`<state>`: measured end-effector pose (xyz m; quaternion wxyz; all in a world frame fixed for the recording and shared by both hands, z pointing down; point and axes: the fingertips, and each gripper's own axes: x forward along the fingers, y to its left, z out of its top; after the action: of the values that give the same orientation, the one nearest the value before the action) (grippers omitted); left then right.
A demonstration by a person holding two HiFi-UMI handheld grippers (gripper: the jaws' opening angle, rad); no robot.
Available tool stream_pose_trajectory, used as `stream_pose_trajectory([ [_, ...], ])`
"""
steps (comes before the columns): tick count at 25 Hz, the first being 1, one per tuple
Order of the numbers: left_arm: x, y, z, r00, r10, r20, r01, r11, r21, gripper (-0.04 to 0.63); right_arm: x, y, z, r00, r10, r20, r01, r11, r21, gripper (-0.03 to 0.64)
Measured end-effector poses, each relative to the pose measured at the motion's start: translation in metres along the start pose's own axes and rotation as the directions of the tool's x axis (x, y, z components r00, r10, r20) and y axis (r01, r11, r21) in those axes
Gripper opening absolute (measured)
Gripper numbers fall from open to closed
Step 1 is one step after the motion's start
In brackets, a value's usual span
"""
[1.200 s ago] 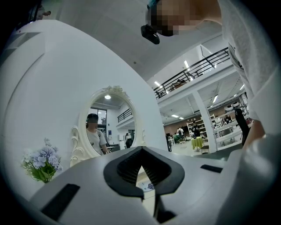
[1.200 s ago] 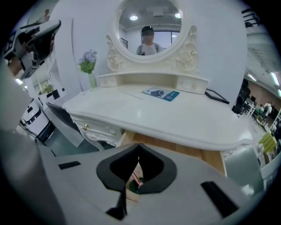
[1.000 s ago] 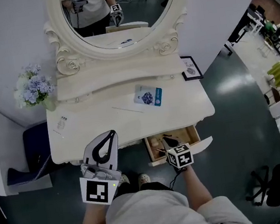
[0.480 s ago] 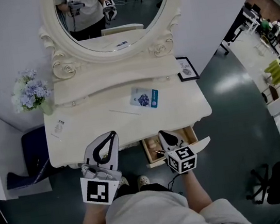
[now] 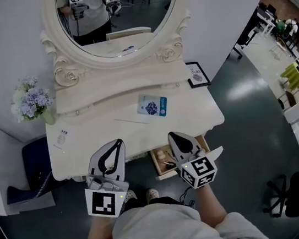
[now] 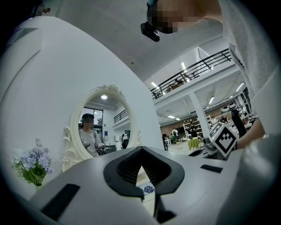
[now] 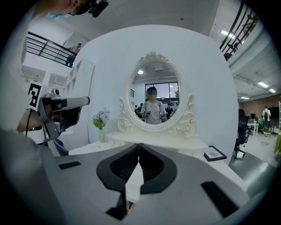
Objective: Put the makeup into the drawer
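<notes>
A blue and white makeup packet [image 5: 153,105] lies flat on the cream dressing table [image 5: 96,138], with a thin stick [image 5: 129,120] beside it. It also shows through the left jaws as the packet [image 6: 148,189]. The open drawer [image 5: 161,167] juts from the table's front at the right and holds a few small items. My right gripper [image 5: 170,135] hovers above that drawer, shut and empty, its tips meeting in the right gripper view [image 7: 139,145]. My left gripper [image 5: 120,141] hangs at the table's front edge, also shut with nothing in it [image 6: 140,148].
An oval mirror [image 5: 113,10] stands at the table's back. A vase of pale flowers [image 5: 30,101] is at the back left, and a small framed picture [image 5: 196,73] at the back right. A white card [image 5: 62,138] lies at the left. A dark bag [image 5: 33,161] sits on the floor.
My right gripper has risen from inside the drawer to the height of the table's edge, still shut. The left gripper has stayed where it was.
</notes>
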<state>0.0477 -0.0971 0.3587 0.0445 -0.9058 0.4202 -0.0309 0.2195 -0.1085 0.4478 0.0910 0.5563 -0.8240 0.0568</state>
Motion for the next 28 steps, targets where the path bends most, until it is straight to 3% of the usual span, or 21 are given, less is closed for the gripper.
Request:
stream_pose_trajectory([
  [14,0.003,-0.002,0.003,1.000,-0.004,0.008,0.004,1.000,0.012,0.012,-0.018,0.015,0.072,0.985,0.028,0.169,-0.014,0.996,-0.084,0.021],
  [28,0.005,-0.007,0.006,1.000,-0.011,0.018,0.011,1.000,0.011,0.012,-0.034,0.022,0.096,0.968,0.040,0.246,-0.022,0.997,-0.077,0.020],
])
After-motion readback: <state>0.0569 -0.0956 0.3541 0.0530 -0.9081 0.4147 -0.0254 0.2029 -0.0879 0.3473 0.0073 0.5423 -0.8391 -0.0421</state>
